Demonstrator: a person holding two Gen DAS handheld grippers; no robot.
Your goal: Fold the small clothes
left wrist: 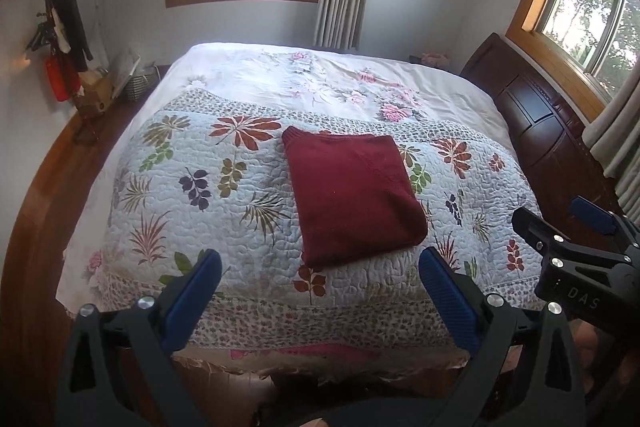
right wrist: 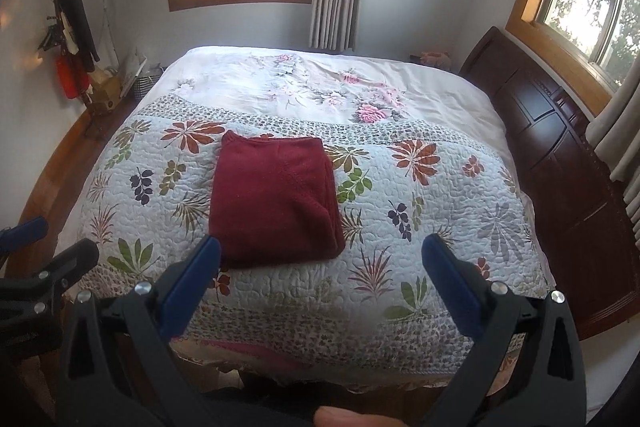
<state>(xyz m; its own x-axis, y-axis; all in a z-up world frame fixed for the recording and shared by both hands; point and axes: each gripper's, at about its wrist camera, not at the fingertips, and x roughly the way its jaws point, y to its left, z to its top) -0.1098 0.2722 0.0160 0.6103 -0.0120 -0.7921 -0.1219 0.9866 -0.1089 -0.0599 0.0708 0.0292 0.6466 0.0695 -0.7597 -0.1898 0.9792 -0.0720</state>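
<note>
Both tongs hang over the near edge of the bed (left wrist: 360, 67), spread wide and holding nothing. Left tongs (left wrist: 320, 263) sit just short of the sweater (left wrist: 352, 195), which lies folded into a dark red rectangle on the leaf-patterned quilt (left wrist: 192, 187), near the middle of the bed. Right tongs (right wrist: 322, 251) point at the quilt to the right of the sweater, apart from it. Beyond the sweater, a pale floral sheet (right wrist: 280, 83) covers the far half of the bed. A dark wooden headboard (right wrist: 560, 155) stands along the bed's right side.
</note>
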